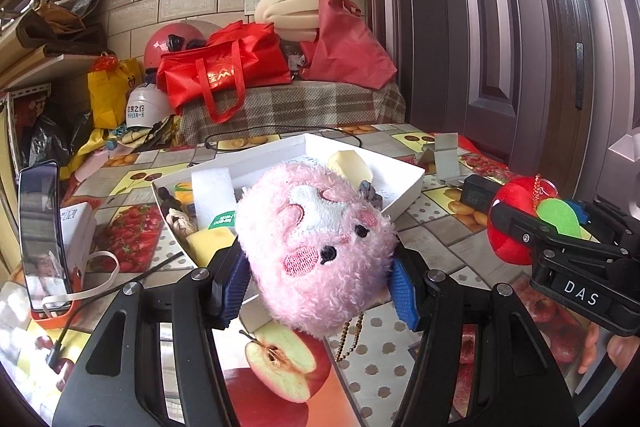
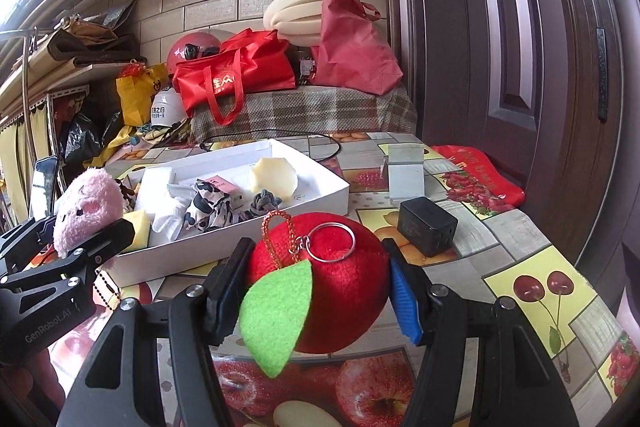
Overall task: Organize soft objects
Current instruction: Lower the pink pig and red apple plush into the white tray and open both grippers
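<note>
Left gripper (image 1: 320, 275) is clamped on the pink plush (image 1: 316, 247), jaws partway in, blue pads pressed into the fur on both sides. Face of the toy points up & fwd, bead chain dangles below, so it's carried clear of the table (image 1: 380, 355), not resting.

Right gripper (image 2: 316, 287) grips the red plush apple (image 2: 332, 279) the same way: pads squeeze its sides, green felt leaf (image 2: 276, 319) flops over the near-left pad, key ring on top.

White tray (image 2: 240, 247) sits just ahead of both grippers, slightly left of the right one. It already holds soft bits: foam block, cow-print scrunchie (image 2: 208, 207), yellow sponge (image 2: 138, 233), pale round sponge. Prob. the drop spot, which is why both toys are held up & aimed at it.

Black charger (image 2: 428, 227) lies right-fwd of the apple, hard item, likely left out of the sort.
</note>
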A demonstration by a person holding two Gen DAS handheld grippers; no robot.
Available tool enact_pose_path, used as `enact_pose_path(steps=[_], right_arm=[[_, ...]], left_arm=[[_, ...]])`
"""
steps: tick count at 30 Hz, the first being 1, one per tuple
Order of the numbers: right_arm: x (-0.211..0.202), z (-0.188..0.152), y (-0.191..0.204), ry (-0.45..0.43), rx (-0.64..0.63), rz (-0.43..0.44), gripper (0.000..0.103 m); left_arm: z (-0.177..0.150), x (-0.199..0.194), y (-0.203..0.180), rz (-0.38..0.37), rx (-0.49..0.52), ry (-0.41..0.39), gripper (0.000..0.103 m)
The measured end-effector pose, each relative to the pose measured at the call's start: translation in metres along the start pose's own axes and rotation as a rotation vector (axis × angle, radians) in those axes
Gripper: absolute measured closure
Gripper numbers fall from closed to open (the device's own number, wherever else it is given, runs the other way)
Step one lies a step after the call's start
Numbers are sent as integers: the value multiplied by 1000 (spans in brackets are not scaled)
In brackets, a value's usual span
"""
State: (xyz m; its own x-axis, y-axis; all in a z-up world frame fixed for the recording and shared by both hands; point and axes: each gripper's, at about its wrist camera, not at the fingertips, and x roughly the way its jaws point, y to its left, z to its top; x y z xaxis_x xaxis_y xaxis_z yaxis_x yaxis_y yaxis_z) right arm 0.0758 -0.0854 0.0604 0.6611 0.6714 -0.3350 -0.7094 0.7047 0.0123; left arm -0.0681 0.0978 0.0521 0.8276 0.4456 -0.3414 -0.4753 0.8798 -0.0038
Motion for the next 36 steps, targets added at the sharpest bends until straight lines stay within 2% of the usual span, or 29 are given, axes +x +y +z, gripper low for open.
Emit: enact_pose_path(steps=[17, 25, 29, 34, 36], right_arm=[[20, 9, 27, -16, -54, 10, 40], [33, 17, 35, -19, -47, 38, 40], [47, 29, 42, -25, -74, 65, 40], [79, 65, 50, -13, -30, 124, 40], [100, 78, 54, 23, -13, 157, 40]], left_arm=[[6, 10, 34, 92, -2, -50, 43], [14, 27, 74, 136, -82, -78, 43], [35, 42, 89, 125, -103, -62, 43], [76, 89, 105, 118, -126, 41, 41], [83, 109, 111, 132, -133, 72, 41]])
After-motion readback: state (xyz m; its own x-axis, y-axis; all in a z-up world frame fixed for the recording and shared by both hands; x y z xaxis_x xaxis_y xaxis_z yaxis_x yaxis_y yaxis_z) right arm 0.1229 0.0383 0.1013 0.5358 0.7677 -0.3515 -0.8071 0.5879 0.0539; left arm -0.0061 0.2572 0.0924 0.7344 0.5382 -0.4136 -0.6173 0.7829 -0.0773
